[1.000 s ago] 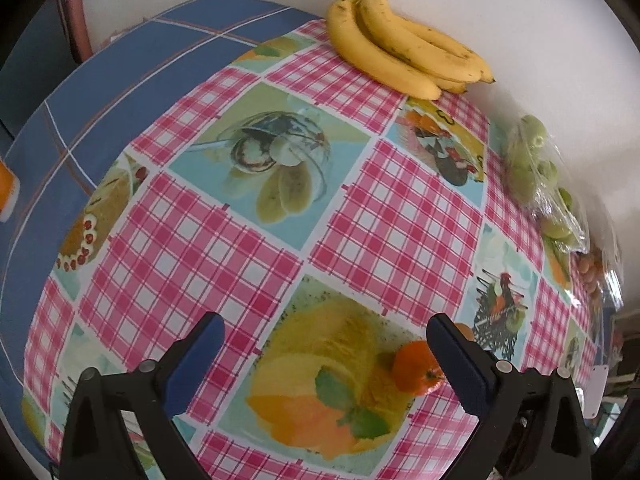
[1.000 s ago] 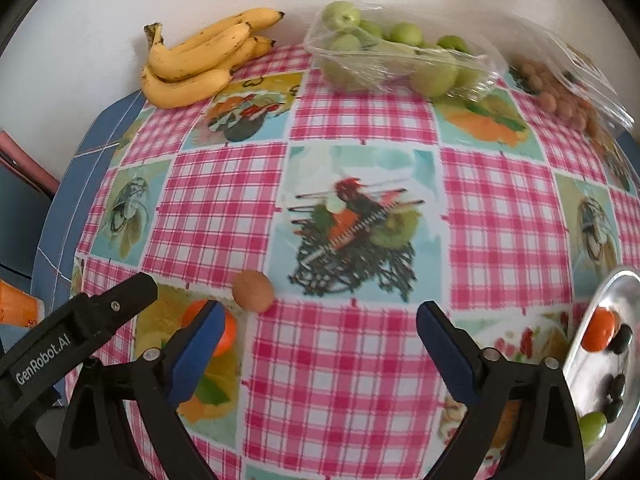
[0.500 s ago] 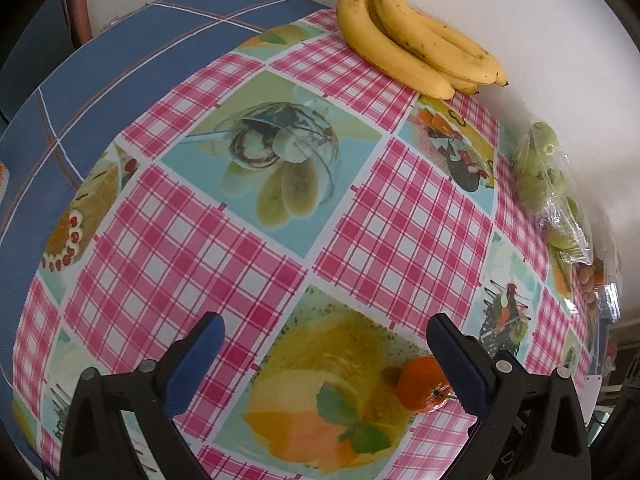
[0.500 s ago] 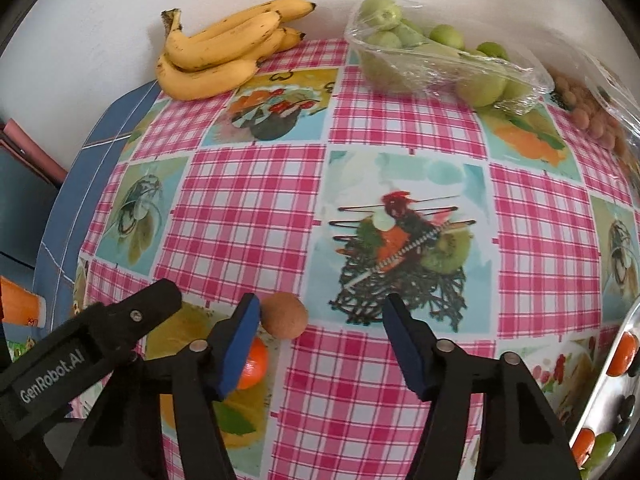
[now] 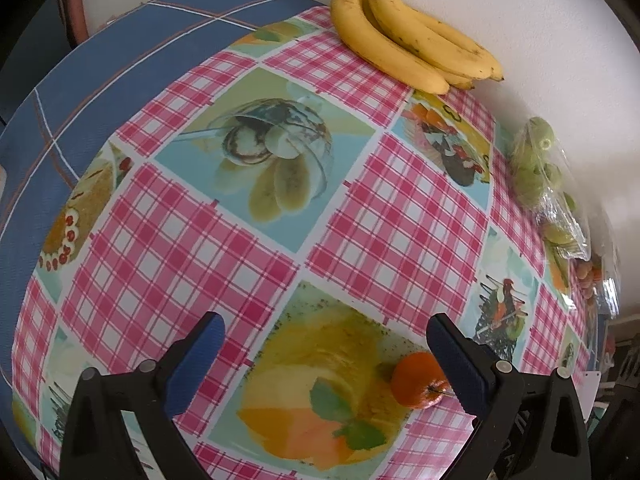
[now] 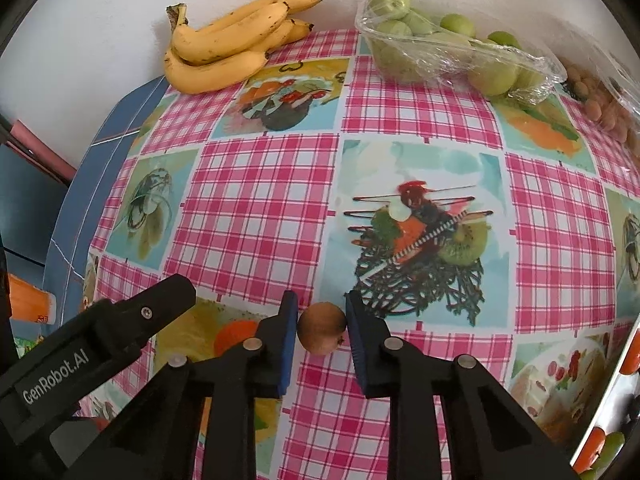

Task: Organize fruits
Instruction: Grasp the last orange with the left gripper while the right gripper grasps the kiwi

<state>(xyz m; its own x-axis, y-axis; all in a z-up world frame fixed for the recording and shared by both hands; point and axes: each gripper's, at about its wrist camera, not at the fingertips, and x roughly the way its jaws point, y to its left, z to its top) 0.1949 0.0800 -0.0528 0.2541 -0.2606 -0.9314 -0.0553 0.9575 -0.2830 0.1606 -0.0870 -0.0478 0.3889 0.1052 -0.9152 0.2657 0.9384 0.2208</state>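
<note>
A small brown round fruit (image 6: 322,334) rests on the checked tablecloth, and my right gripper (image 6: 322,330) is shut on it, blue pads pressing both sides. Just left of it the black body of the left gripper (image 6: 96,344) shows, with an orange mandarin (image 6: 234,336) partly hidden behind the right gripper's left finger. In the left wrist view my left gripper (image 5: 324,344) stands open above the cloth, and the same mandarin (image 5: 420,380) lies against the inside of its right finger. A metal tray (image 6: 618,392) holding small orange, green and dark fruits sits at the right edge.
A bunch of bananas (image 6: 232,44) lies by the white wall at the back left. A clear bag of green fruits (image 6: 448,52) and a bag of small brown fruits (image 6: 600,100) sit at the back right. The table's blue-clothed left edge (image 5: 100,80) drops off.
The right gripper's jaws went from wide apart to shut on the brown fruit, after shifting left to straddle it. The left gripper stayed open and hardly moved.
</note>
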